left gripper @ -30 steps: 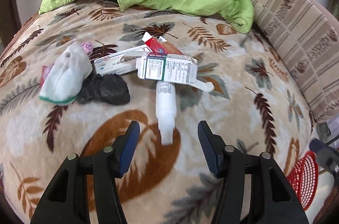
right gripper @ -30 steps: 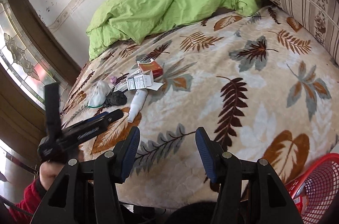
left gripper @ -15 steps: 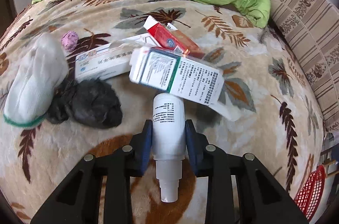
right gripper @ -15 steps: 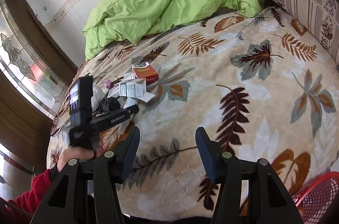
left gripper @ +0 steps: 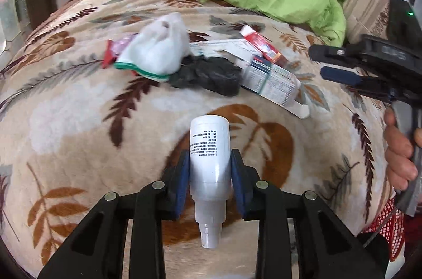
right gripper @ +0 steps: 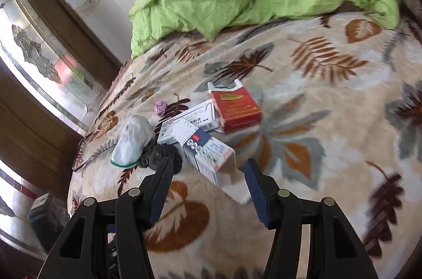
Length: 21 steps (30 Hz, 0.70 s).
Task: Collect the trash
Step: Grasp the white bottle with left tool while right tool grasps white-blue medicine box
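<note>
- The white spray bottle (left gripper: 209,160) is clamped between the blue fingers (left gripper: 182,181) of the left gripper (left gripper: 209,181), nozzle end pointing back toward the camera. It appears to be lifted clear of the bed (left gripper: 79,126), though the wrist view does not settle that.
- The pads press on the smooth round body near the neck. That is a slippery place to hold, so the bottle could twist or slide out if the hand swings fast toward a bin.
- The rest of the trash lies in a cluster further up the bed: a white glove (left gripper: 155,52), a crumpled black bag (left gripper: 208,74), a blue-and-white medicine box (right gripper: 205,149), a longer white box (right gripper: 190,120), a red carton (right gripper: 234,107) and a small purple wad (right gripper: 160,107).
- The right gripper (right gripper: 208,178) has its fingers apart with nothing between them, hanging just over the medicine box and the black bag.
- These pieces overlap and touch. Closing on the box may drag the bag or nudge the white box aside, and the soft blanket could bunch up into the fingers.
- The right gripper (left gripper: 340,62) sits close to the left one in the left view, so the two hands could knock together over the pile.
- A red mesh basket (left gripper: 387,226) shows at the bed's edge, partly hidden by the right hand (left gripper: 398,155); a blind drop might miss it.
</note>
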{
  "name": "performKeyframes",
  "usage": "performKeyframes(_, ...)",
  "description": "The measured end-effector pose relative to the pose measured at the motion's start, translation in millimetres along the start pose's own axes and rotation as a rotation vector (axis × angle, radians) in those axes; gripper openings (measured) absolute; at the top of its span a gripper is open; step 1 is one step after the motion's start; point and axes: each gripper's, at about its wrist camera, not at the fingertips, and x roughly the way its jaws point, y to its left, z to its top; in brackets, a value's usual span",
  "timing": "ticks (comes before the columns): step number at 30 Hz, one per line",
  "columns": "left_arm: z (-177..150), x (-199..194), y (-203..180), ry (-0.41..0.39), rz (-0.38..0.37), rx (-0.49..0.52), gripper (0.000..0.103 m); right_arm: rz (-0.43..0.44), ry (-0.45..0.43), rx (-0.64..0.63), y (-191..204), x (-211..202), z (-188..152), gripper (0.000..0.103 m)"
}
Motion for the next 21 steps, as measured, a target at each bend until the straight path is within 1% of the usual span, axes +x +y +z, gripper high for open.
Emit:
performKeyframes(2,0.6,1.4,7.7,-0.005,-0.002,-0.025,0.029,-0.001,0.007,-0.01,-0.3,20.8,9.1,0.06)
performKeyframes(4,0.6,2.8,13.0,-0.007,-0.003,-0.036,0.029,0.009,0.046,-0.021,-0.7,42.6,16.2,0.06)
performKeyframes(7,-0.8,3.6,14.3,-0.018,-0.004,-0.032,0.029,0.03,0.087,-0.021,-2.9,63.4,19.9,0.06)
performKeyframes(8,-1.5,3.2,13.9,-0.023,-0.003,-0.027,0.029,0.034,0.108,-0.036,-0.5,67.0,18.9,0.06)
performKeyframes(11,-3.0,3.8,12.8,-0.033,0.001,-0.018,0.029,0.038,0.124,-0.124,14.8,65.9,13.4,0.06)
performKeyframes(15,-2.7,4.8,12.9,-0.041,-0.002,-0.017,0.029,-0.008,0.166,-0.229,35.1,76.2,-1.0,0.06)
performKeyframes(18,-4.0,3.4,14.5,-0.046,-0.004,-0.021,0.029,-0.07,0.169,-0.286,41.3,86.0,-9.8,0.06)
performKeyframes(19,-4.3,3.1,14.5,-0.048,-0.003,-0.02,0.029,-0.067,0.17,-0.28,41.1,88.3,-11.5,0.056)
performKeyframes(20,-4.6,3.0,14.1,-0.05,-0.002,-0.017,0.029,-0.072,0.162,-0.264,40.5,89.0,-12.3,0.04)
performKeyframes(21,-4.8,3.1,13.3,-0.053,0.002,-0.013,0.029,-0.077,0.165,-0.255,40.5,89.7,-12.6,0.04)
